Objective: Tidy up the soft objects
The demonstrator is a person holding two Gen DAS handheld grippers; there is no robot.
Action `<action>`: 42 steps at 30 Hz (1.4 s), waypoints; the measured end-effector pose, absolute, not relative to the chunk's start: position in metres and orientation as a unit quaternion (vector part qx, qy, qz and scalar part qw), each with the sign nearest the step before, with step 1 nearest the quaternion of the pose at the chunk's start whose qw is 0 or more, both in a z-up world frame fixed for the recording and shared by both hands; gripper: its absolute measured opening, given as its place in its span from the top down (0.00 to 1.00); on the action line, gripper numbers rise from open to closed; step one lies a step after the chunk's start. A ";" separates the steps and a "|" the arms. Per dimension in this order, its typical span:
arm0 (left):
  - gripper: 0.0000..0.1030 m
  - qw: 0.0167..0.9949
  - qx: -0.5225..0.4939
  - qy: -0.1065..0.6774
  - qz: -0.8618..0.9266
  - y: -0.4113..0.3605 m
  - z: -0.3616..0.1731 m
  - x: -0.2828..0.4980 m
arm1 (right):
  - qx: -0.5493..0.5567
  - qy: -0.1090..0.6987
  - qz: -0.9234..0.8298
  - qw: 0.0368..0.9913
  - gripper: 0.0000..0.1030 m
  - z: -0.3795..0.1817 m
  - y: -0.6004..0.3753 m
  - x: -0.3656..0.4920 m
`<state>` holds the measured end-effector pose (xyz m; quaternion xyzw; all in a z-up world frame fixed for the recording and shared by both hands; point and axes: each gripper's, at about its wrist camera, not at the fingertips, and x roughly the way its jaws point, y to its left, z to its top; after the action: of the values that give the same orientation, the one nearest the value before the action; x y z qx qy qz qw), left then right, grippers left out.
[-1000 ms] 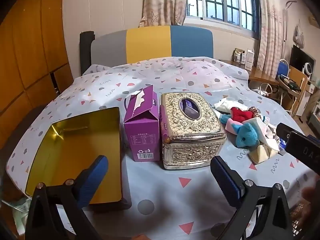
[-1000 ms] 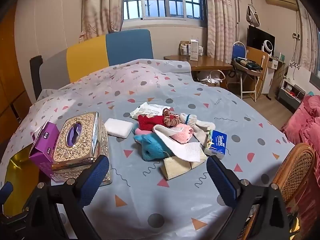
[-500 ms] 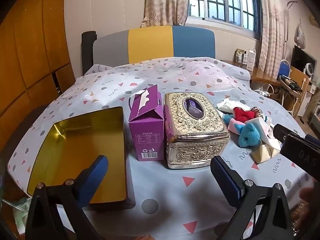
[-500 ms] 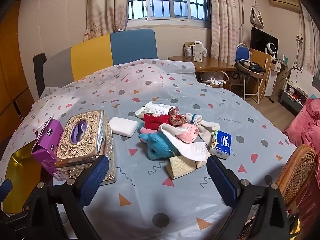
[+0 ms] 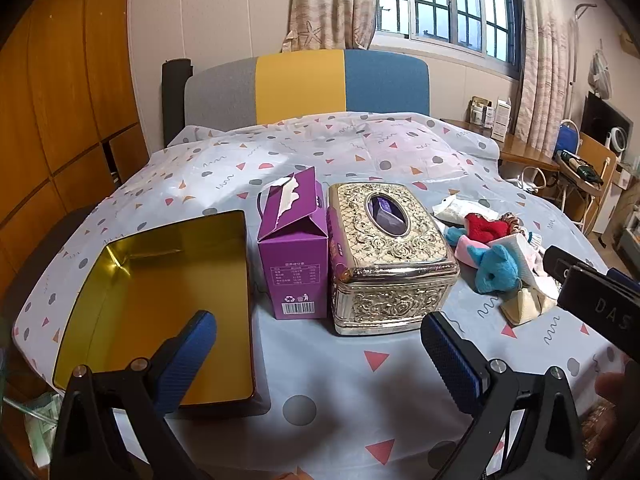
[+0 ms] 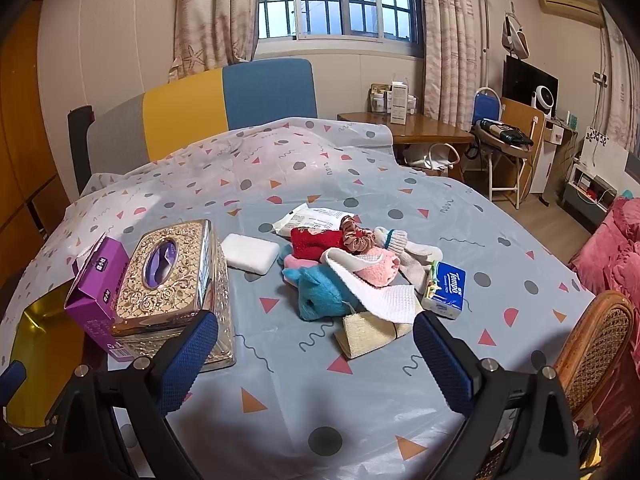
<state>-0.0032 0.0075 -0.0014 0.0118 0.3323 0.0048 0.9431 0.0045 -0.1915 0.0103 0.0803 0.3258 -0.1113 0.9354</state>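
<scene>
Above tablecloth point(image 6: 460, 220), both fingers point(image 6: 188, 356) wide, empty.

On the table point(image 5: 320, 380), seen from the left wrist, the open tin point(image 5: 160, 300) lies farthest left; the carton point(image 5: 294, 248) stands just right of it; the tissue box point(image 5: 384, 252) stands right of the carton, touching or nearly so; the heap of soft things point(image 6: 352, 268) lies further right; the sponge point(image 6: 250, 252) sits between tissue box and heap; the tissue packet point(image 6: 446, 288) lies at the heap's right edge; a wicker chair point(image 6: 592, 336) stands beyond the table's right side.
</scene>
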 end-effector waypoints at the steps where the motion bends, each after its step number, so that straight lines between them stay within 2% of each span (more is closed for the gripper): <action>1: 0.00 0.943 0.012 0.333 0.005 0.008 -0.001 -0.003 | 0.081 0.326 -0.111 0.935 0.03 0.010 -0.192 0.004; 42: 0.00 0.939 0.012 0.343 -0.002 0.009 -0.003 -0.005 | 0.083 0.329 -0.111 0.934 0.03 0.009 -0.192 0.005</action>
<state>-0.0054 0.0092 -0.0027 0.0115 0.3432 -0.0021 0.9392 0.0047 -0.1922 0.0092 0.0834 0.3294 -0.1106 0.9340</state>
